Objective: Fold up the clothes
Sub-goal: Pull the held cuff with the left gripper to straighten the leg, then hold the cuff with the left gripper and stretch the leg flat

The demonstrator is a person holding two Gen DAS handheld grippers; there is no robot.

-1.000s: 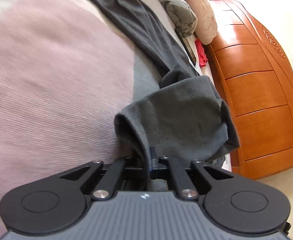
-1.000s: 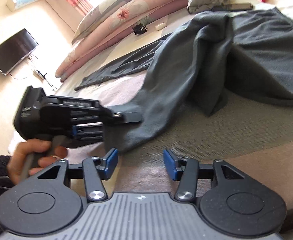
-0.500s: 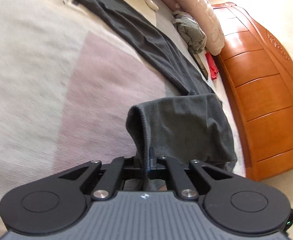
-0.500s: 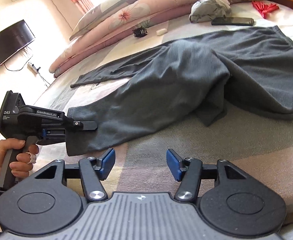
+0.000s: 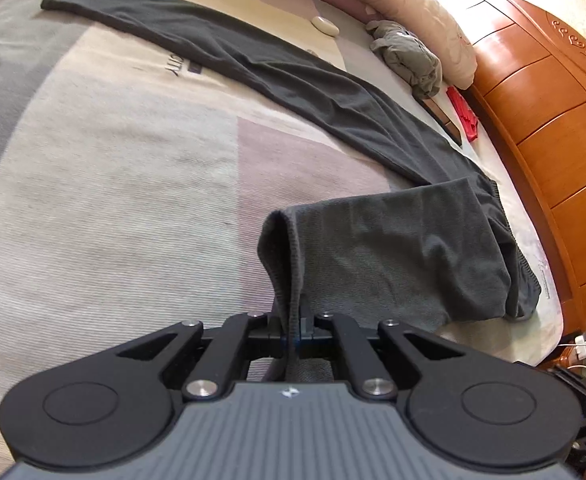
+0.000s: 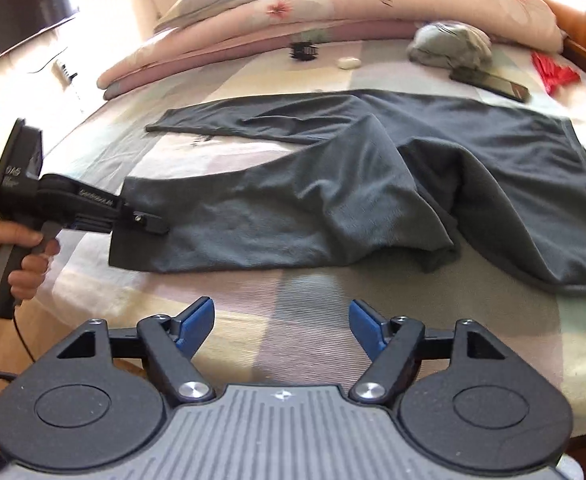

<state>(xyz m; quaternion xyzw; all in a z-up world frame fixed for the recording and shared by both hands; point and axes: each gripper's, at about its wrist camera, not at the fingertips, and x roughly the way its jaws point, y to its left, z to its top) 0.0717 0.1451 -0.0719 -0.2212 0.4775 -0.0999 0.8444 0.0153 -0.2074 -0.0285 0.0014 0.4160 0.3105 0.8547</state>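
Note:
Dark grey trousers (image 6: pixel 433 168) lie spread across the bed. The far leg (image 5: pixel 253 64) lies flat and straight. The near leg (image 5: pixel 393 256) is lifted at its cuff, and my left gripper (image 5: pixel 295 326) is shut on that cuff hem. In the right wrist view the left gripper (image 6: pixel 149 226) holds the cuff at the left, with a hand on its handle. My right gripper (image 6: pixel 281 320) hovers over the bedspread in front of the trousers; its jaws are opening and nothing is between the blue pads.
The striped bedspread (image 5: pixel 113 200) covers the bed. Pink pillows (image 6: pixel 333 8), a crumpled grey garment (image 6: pixel 449 46), a phone (image 6: pixel 501 86), a red item (image 6: pixel 553 72), a black hair clip (image 6: pixel 303 50) and a white pebble-shaped item (image 6: pixel 349 63) lie near the head. An orange wooden headboard (image 5: pixel 545 128) stands at the right.
The left gripper has drawn the near trouser leg out leftward, so it now lies stretched rather than bunched. The right gripper has risen and its jaws stand wider apart.

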